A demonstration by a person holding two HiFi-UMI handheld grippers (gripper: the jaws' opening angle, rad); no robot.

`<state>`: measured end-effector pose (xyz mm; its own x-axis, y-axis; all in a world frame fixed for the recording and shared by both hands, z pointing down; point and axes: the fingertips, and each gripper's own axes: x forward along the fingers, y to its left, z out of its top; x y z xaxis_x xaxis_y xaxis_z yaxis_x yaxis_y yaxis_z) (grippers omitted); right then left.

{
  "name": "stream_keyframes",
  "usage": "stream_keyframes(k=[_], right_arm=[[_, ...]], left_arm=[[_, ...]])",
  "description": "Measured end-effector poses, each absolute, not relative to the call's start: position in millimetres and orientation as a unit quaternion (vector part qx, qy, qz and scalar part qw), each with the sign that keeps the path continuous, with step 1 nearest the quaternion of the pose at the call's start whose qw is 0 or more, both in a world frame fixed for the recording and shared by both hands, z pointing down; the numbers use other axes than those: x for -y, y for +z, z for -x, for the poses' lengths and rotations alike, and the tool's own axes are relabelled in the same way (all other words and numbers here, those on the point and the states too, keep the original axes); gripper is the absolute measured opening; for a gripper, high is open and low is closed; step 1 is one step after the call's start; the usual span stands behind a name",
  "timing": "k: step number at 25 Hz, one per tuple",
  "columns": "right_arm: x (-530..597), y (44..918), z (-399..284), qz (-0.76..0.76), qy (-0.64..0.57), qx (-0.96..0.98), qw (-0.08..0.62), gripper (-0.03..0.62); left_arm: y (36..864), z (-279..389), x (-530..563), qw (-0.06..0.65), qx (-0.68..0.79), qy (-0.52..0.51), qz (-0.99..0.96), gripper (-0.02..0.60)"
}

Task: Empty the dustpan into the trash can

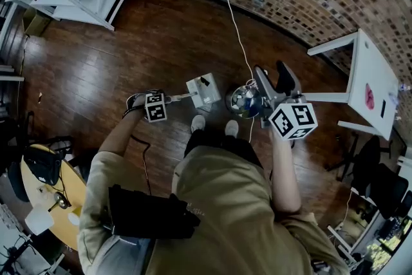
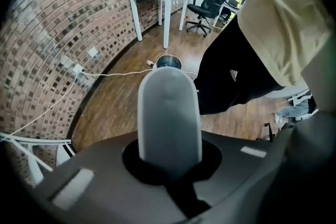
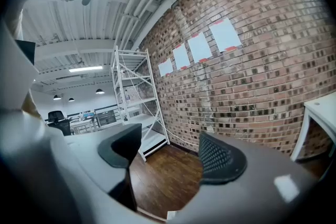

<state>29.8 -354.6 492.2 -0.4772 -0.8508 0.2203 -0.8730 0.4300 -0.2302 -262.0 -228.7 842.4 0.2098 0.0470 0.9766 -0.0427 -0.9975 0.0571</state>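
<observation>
The left gripper (image 1: 167, 100) was clamped on the pale grey rounded handle (image 2: 169, 113) of the white plastic dustpan (image 1: 205, 92), low just beside the small round metal trash can (image 1: 244, 101). The right gripper (image 3: 170, 159) stood apart, empty. Risk: the pan could tip early on the lift, since the grip sat far out on the handle, spilling short of the narrow can

My left arm (image 1: 111, 145) reaches forward and down. My left gripper (image 1: 168, 100) points steeply at the floor, jaws clamped tight on the dustpan handle (image 2: 169, 113). My right forearm (image 1: 286, 170) is out ahead. My right gripper (image 3: 170, 153) aims nearly level, jaws parted, nothing between them.
</observation>
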Motion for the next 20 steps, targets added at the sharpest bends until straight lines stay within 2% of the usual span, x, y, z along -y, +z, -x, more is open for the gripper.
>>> stream_keyframes(k=[7, 13, 20], right_arm=[[350.6, 488.1, -54.2, -0.520, 0.157, 0.839, 0.018, 0.325], [348.4, 486.3, -76.1, -0.528, 0.158, 0.834, 0.000, 0.319], [347.2, 479.6, -96.2, -0.534, 0.153, 0.831, -0.009, 0.316]], left_arm=[[815.3, 229.7, 233.5, 0.104, 0.032, 0.592, -0.799, 0.000], [793.5, 214.4, 243.9, 0.120, 0.053, 0.599, -0.790, 0.000], [766.0, 222.4, 243.1, 0.098, 0.035, 0.626, -0.773, 0.000]])
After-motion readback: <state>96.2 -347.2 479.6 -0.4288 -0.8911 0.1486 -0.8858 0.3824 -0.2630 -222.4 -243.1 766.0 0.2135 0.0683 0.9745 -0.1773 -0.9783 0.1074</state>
